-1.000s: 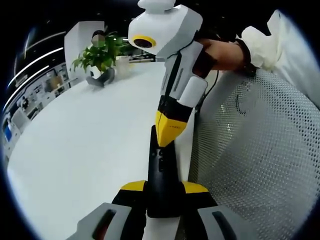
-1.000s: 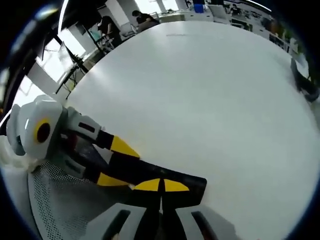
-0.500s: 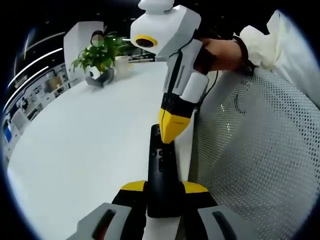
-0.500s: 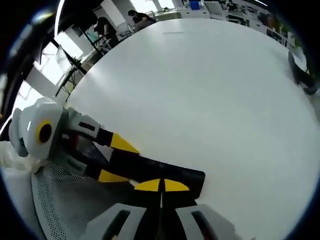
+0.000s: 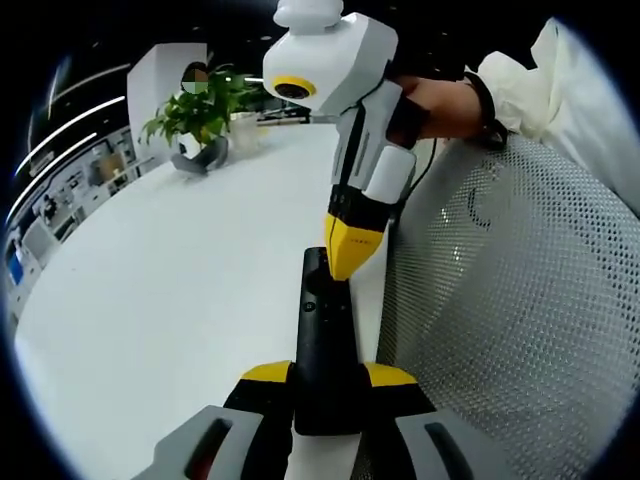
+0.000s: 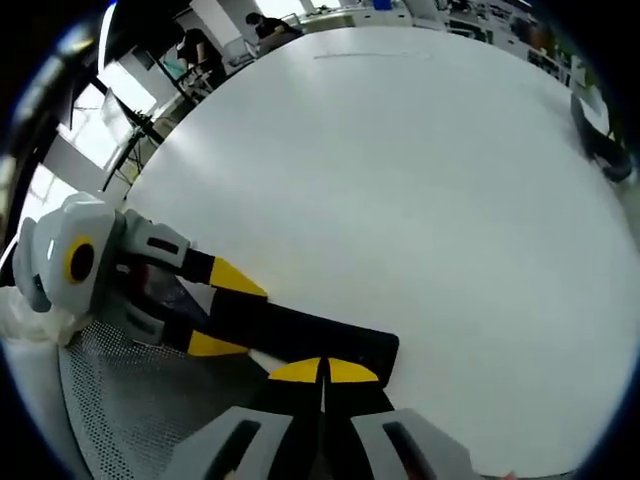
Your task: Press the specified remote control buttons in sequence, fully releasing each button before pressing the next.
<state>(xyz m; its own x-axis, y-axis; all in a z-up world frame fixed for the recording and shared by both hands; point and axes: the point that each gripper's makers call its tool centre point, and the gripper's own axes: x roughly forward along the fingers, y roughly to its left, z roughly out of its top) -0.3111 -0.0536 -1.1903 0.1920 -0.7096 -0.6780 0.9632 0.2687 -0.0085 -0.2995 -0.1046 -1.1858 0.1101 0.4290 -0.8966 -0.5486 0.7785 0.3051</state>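
A black remote control (image 5: 322, 335) lies lengthwise between the jaws of my left gripper (image 5: 327, 375), which is shut on its near end. My right gripper (image 5: 350, 268) comes down from above with its yellow tips shut together, pointing at the remote's far end beside a small round button. I cannot tell whether the tip touches. In the right gripper view, the shut right gripper (image 6: 322, 372) sits over the remote (image 6: 310, 335), and the left gripper (image 6: 235, 312) clamps it from the left. A person's hand (image 5: 450, 100) holds the right gripper.
The remote hangs over the edge of a large white table (image 5: 170, 280). A grey mesh chair (image 5: 520, 300) sits close on the right. A potted plant (image 5: 198, 112) stands at the table's far end. Desks and people (image 6: 270, 30) are far behind.
The right gripper's tip has slid a little along the remote toward its far end. The left gripper keeps the remote in the same place.
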